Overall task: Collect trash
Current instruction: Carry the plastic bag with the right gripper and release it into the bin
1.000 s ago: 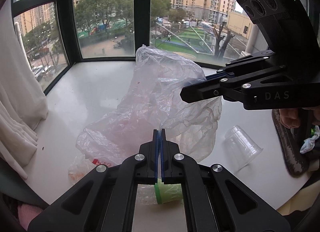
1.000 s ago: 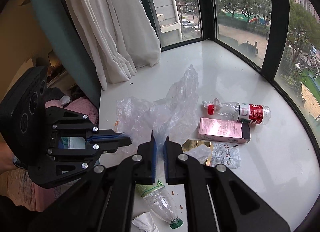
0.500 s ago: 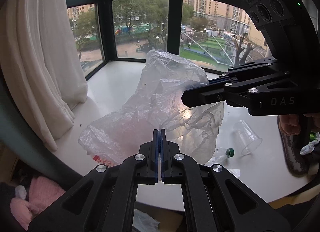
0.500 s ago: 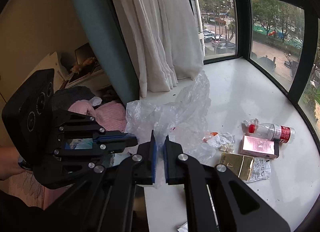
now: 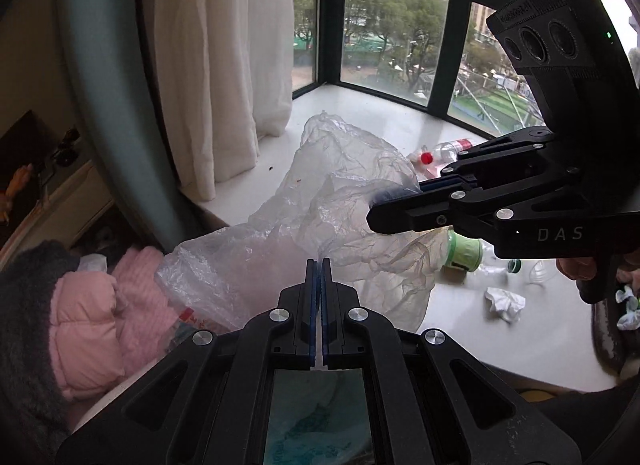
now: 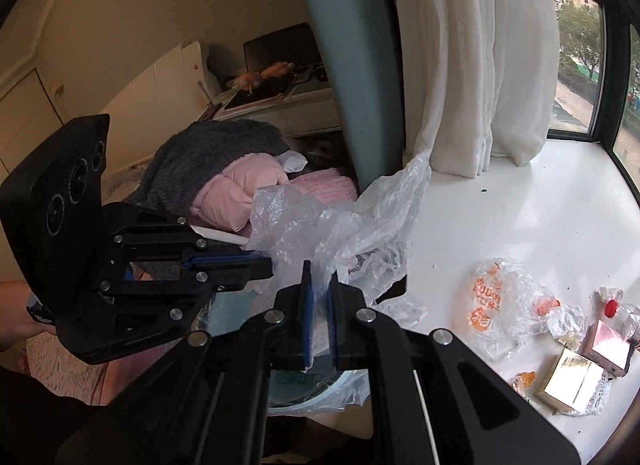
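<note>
A clear, crumpled plastic bag (image 5: 332, 193) hangs stretched between both grippers over the left end of the white window sill (image 5: 360, 113). My left gripper (image 5: 319, 265) is shut on the bag's near edge. My right gripper (image 5: 374, 211) pinches the far edge from the right. In the right wrist view the right gripper (image 6: 319, 279) has bag film (image 6: 348, 221) between its pads, and the left gripper (image 6: 267, 263) grips from the left. Trash lies on the sill: a red-capped bottle (image 5: 442, 149), a green-labelled bottle (image 5: 464, 251), a crumpled tissue (image 5: 504, 301), an orange-printed wrapper (image 6: 500, 297), a gold box (image 6: 572, 377), a pink box (image 6: 608, 345).
A white curtain (image 6: 460, 65) and a teal drape (image 6: 352, 65) hang at the sill's left end. Pink and grey clothes (image 6: 224, 181) are piled beyond the edge. A pale round rim (image 6: 316, 401) shows under the right gripper. Dark window frames (image 5: 440, 65) bound the sill.
Both grippers have swept left together with the bag, from over the middle of the sill to its left edge. The curtain and clothes pile have come into view.
</note>
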Demonstrator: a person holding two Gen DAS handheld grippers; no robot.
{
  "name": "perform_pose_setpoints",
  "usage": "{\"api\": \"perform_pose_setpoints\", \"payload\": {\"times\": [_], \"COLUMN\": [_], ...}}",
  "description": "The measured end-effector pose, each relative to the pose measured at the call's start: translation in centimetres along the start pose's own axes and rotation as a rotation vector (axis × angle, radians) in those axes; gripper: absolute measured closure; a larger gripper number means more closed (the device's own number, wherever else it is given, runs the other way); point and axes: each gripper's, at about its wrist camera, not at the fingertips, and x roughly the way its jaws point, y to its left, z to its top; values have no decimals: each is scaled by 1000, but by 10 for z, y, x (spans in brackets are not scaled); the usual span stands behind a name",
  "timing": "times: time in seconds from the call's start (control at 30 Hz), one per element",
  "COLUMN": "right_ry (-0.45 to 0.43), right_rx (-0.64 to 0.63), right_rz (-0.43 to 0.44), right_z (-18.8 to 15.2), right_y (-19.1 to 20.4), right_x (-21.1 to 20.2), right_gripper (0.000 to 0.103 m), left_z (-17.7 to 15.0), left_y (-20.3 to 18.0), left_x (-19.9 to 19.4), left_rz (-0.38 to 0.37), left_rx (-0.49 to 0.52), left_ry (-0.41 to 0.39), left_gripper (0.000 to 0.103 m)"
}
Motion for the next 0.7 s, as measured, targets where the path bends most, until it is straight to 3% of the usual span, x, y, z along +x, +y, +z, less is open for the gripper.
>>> {"api": "perform_pose_setpoints", "payload": {"times": [0.27,0.63,0.67,0.7], "right_ry": [151,301,314,316], "right_rx": [-30,-30,-31,-33], "right_rz": [58,10,7,4], "right_z": [-21,-58,-59,-60], "right_y": [40,43,42,41], "right_x": [75,136,139,139], "right_gripper": [95,95,95,95], "left_z": [-73,-128,-129,-130], "left_y": [31,39,40,41], "left_x": [10,60,62,63], "left_rz": [24,-10,-11,-12], "left_rx": [-129,-204,-208,-211], "left_ry": [137,289,295,299], "left_gripper": [102,102,99,89]}}
